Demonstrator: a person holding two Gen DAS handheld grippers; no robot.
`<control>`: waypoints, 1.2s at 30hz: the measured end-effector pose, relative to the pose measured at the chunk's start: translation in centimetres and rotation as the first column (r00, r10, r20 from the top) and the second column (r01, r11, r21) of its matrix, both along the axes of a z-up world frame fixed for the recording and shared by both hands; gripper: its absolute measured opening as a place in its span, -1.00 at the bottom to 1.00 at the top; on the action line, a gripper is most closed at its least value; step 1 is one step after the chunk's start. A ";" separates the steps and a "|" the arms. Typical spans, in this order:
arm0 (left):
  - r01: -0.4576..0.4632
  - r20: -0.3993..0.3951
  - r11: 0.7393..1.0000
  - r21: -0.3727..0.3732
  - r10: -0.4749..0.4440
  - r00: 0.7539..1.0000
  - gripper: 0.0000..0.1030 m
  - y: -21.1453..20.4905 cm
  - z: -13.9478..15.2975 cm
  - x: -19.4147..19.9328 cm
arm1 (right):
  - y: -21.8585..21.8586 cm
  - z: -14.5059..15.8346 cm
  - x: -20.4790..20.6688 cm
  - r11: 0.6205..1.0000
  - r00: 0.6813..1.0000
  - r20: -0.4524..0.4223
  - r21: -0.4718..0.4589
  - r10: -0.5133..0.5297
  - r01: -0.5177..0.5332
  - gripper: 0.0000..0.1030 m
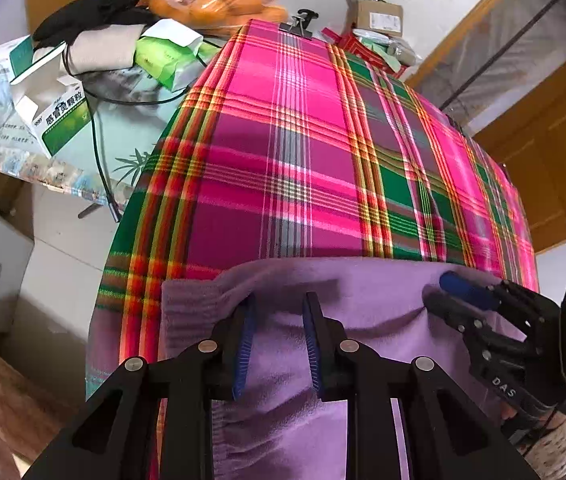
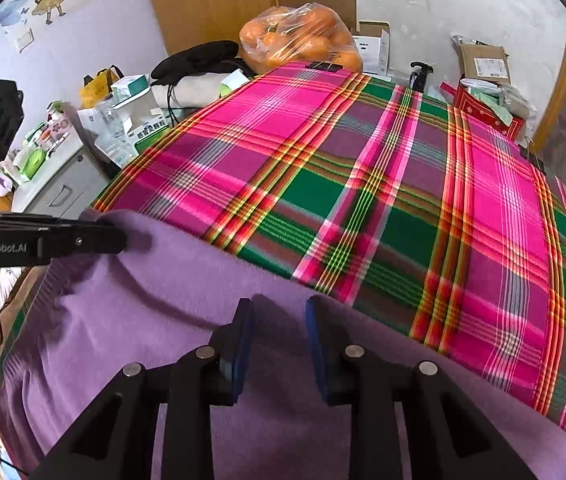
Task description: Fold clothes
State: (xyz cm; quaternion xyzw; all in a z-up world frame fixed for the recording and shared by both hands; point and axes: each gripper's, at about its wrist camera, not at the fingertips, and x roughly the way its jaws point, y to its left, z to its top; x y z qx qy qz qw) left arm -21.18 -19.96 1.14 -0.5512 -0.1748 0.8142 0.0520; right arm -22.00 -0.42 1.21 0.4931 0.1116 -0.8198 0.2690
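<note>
Garment: a purple sweater (image 1: 283,364) is lying at the near edge of the plaid cloth (image 1: 283,140)
Left gripper (image 1: 279,312): jaws are standing apart over the sweater; gripping nothing
Right gripper (image 2: 279,312): jaws are standing apart above the sweater's near right part
Far side: a bag of oranges (image 2: 303,40) is sitting beyond the cloth

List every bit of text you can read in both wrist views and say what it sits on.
"DAS" – on the black body of the right gripper, seen from the left wrist view.
"GenRobot.AI" – on the side of the left gripper, seen from the right wrist view.
"999" and "感冒灵颗粒" – on the green and white medicine box.
Label on the cardboard parcel: too small to read.
</note>
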 end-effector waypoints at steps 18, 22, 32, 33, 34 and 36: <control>0.069 -0.137 0.972 -0.222 -0.101 0.985 -0.46 0.9 3.0 1.4 | 0.3 0.8 0.9 0.998 0.997 -0.048 0.016 0.066 -0.065 -0.12; 0.096 -0.139 0.949 -0.302 -0.143 0.980 -0.37 1.5 2.6 1.6 | -0.4 0.3 0.7 0.996 0.995 -0.045 0.027 0.084 -0.083 -0.11; 0.208 -0.135 0.910 -0.360 -0.271 0.953 -0.37 2.9 1.7 1.8 | -1.3 -0.3 0.3 0.992 0.992 -0.040 0.047 0.120 -0.118 0.01; 0.216 -0.138 0.917 -0.336 -0.275 0.952 -0.36 2.8 1.7 1.7 | -1.4 -0.3 0.3 0.991 0.991 -0.043 0.048 0.124 -0.122 0.02; 0.223 -0.141 0.921 -0.320 -0.279 0.950 -0.36 2.7 1.7 1.7 | -1.4 -0.3 0.4 0.991 0.991 -0.045 0.050 0.127 -0.125 0.03; 0.232 -0.147 0.920 -0.316 -0.289 0.946 -0.25 2.6 1.6 1.7 | -1.5 -0.4 0.5 0.990 0.990 -0.051 0.055 0.134 -0.131 0.06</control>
